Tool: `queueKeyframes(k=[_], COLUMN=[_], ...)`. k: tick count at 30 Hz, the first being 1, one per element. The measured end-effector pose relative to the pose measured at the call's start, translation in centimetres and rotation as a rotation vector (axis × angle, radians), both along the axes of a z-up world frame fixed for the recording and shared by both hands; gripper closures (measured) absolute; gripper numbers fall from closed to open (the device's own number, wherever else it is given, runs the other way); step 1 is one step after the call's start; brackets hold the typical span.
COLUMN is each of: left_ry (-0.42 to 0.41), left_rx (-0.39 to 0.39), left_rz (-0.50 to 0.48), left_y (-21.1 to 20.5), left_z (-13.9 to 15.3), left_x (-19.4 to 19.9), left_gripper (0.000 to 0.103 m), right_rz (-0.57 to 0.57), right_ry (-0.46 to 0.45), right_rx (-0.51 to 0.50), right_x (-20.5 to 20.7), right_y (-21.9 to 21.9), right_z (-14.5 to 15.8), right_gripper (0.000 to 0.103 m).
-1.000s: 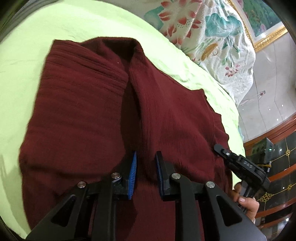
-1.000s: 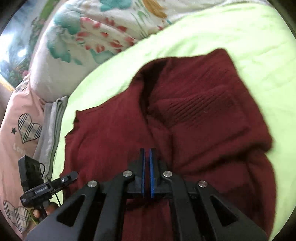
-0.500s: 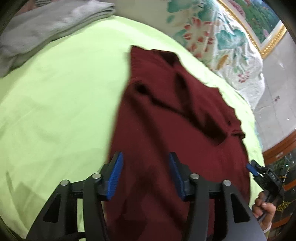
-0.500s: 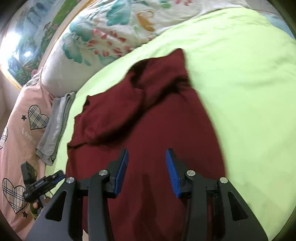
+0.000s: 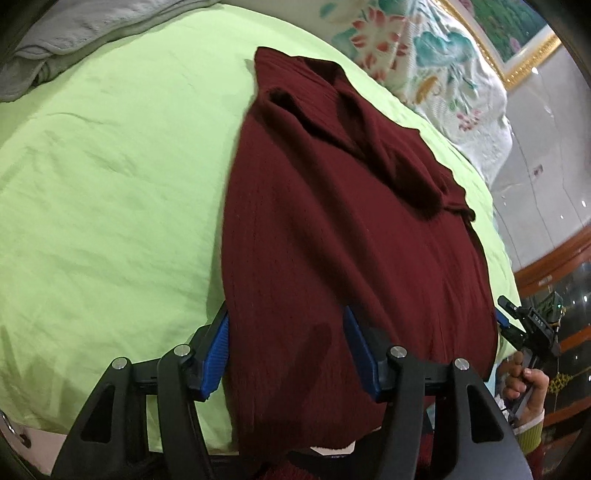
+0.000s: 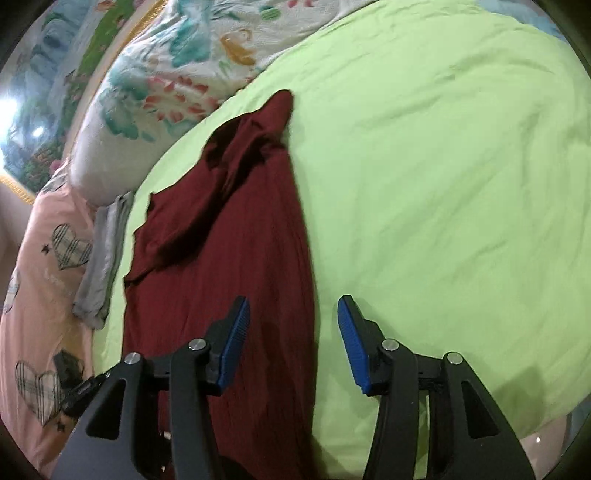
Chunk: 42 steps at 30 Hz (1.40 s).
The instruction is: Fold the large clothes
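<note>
A dark red knit sweater [image 5: 332, 236] lies lengthwise on the lime green bedsheet [image 5: 110, 177], its far end bunched in folds, its near end hanging over the bed's front edge. My left gripper [image 5: 288, 354] is open, its blue pads either side of the sweater's near left edge. In the right wrist view the sweater [image 6: 229, 266] lies left of centre on the sheet [image 6: 443, 184]. My right gripper [image 6: 291, 343] is open, straddling the sweater's right edge. The right gripper also shows at the right of the left wrist view [image 5: 517, 325].
A floral quilt [image 5: 424, 48] lies beyond the sweater. A folded grey cloth [image 5: 55, 33] sits at the far left; it also shows in the right wrist view [image 6: 103, 254] beside a pink heart-print cover [image 6: 44, 280]. The bed's front edge runs just below both grippers.
Both grippers opened and drew back toward the bed's front edge. The sweater, bunched and gripped a second ago, now lies stretched out long and narrow.
</note>
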<state>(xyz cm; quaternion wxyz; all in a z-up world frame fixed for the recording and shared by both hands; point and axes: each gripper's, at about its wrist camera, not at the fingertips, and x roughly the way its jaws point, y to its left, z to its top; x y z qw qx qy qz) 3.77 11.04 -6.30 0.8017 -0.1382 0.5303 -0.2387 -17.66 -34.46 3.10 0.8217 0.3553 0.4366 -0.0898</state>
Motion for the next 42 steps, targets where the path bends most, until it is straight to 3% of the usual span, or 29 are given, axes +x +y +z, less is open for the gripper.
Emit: queueKeyframes(k=[2,5,9,14,17,19,20,22,23,34,42], left_ry=[0.006,0.014,0.02,0.06,0.091,0.09,0.084,0.077,0.07,-0.04,-0.19], left_rx=[-0.025,-0.04,-0.049,-0.093,-0.128,-0.12,-0.105,-0.095,-0.104,-0.226,-0.275], left_rz=[-0.017,-0.056,-0.101,-0.142,-0.151,-0.153,-0.154,-0.15,-0.145,-0.038,-0.005], left_y=[0.0,-0.4,-0.6,-0.3,0.1,0.0,-0.1,-0.2,-0.3,0.1,-1.5], left_z=[-0.1,-0.3,-0.4,-1.0,-1.2,-1.2,-1.3,-1.3,-1.2,2.6,8.6], left_x=[-0.3,-0.7,-1.4,-1.8,-1.5,-1.4,-1.4,-1.5,-1.6,-0.2,6.0], left_gripper=[0.048,0.071,0.071,0.071,0.071,0.081,0.091,0.095,0.096,0.1,0.1], right_rz=[0.07,0.177,0.292,0.356,0.365,0.371,0.367,0.346,0.339,0.264,0.262], right_ry=[-0.008,-0.03,-0.053,-0.085,-0.075,-0.06,-0.051,-0.03,-0.025,-0.248,-0.353], right_rx=[0.049,0.135,0.237,0.267,0.27,0.262,0.259,0.261,0.259,0.349,0.296], right_x=[-0.3,-0.9,-1.7,-2.2,-2.4,-2.5,-2.4,-2.2,-2.2,-0.7,5.9], right_y=[0.6,1.8,3.4,4.7,4.5,4.4,4.3,4.2,4.0,1.9,0.2], right_z=[-0.2,-0.7,-1.4,-2.0,-2.3,-2.4,-2.5,-2.9,-2.9,-0.3,3.1], right_gripper=[0.051,0.051,0.051,0.052,0.058,0.068,0.071,0.094,0.096,0.098,0.098])
